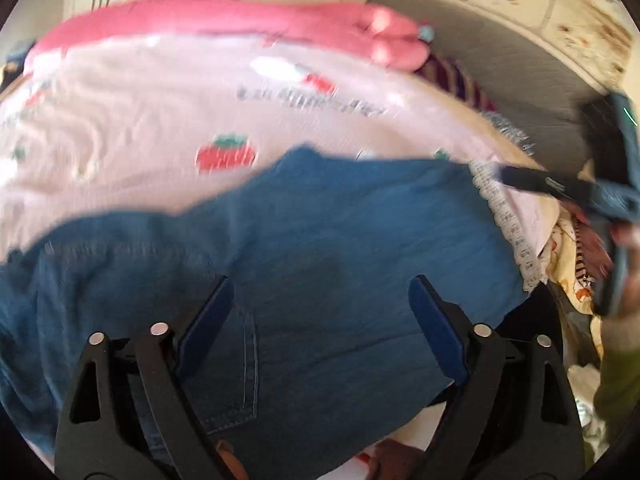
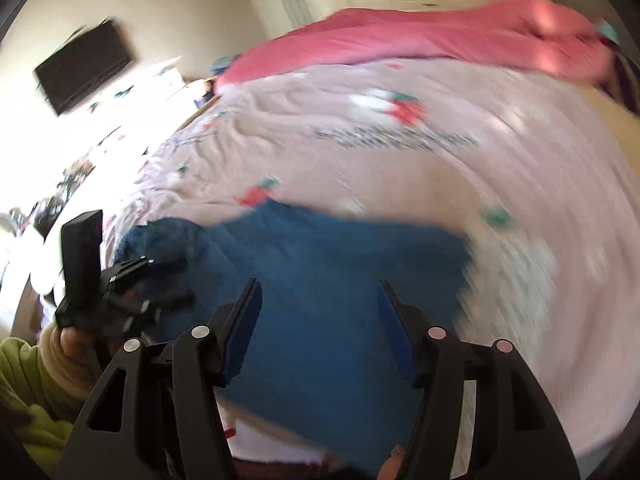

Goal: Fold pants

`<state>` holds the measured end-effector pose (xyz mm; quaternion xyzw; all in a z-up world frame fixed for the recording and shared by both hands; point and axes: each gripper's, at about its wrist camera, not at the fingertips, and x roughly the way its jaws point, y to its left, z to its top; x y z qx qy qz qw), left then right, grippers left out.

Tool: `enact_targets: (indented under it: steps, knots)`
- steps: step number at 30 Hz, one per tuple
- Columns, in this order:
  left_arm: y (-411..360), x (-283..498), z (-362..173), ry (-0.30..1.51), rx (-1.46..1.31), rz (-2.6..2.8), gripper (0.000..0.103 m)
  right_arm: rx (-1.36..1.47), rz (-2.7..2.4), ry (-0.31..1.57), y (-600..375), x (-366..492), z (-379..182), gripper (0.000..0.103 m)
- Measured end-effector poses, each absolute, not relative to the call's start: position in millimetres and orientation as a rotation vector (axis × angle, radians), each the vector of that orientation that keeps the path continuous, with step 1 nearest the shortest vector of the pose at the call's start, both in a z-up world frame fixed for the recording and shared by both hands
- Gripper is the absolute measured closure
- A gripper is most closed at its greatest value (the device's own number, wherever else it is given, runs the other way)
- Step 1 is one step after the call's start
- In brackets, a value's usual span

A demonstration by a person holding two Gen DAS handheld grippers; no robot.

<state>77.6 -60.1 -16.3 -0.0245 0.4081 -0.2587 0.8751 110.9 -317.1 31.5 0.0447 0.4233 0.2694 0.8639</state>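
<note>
The pants (image 1: 304, 240) lie on the bed (image 1: 140, 128), at the near edge. A blanket (image 1: 208, 20) lies beyond at twelve o'clock; the right claw (image 1: 504, 174) at three o'clock.

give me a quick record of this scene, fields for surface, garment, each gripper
surface: bed with pale pink strawberry-print cover
garment: blue denim pants lying on the cover, partly folded
other fabric: bright pink blanket at the far edge
left gripper: jaws open above the pants, nothing between them
right gripper: jaws open above the pants, nothing between them
</note>
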Motion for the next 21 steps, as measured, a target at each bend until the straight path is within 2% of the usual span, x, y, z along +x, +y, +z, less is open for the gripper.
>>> enact_targets:
  steps: [5, 11, 12, 14, 15, 21]
  knots:
    - [-62, 74, -40, 0.916, -0.022, -0.524, 0.018, 0.012, 0.708, 0.991, -241, 186, 20, 0.046]
    - [-76, 69, -44, 0.888, 0.058, -0.519, 0.016, -0.019, 0.73, 1.127, -204, 228, 2, 0.05]
    - [-76, 68, -44, 0.886, 0.055, -0.522, 0.016, -0.032, 0.715, 1.165, -203, 233, -5, 0.054]
    - [-73, 68, -43, 0.884, 0.043, -0.526, 0.016, -0.051, 0.707, 1.204, -200, 240, -13, 0.077]
    - [-73, 67, -44, 0.884, 0.039, -0.527, 0.016, -0.057, 0.727, 1.209, -197, 242, -16, 0.101]
    - [-68, 69, -45, 0.885, 0.02, -0.526, 0.015, -0.044, 0.696, 1.107, -195, 249, -6, 0.101]
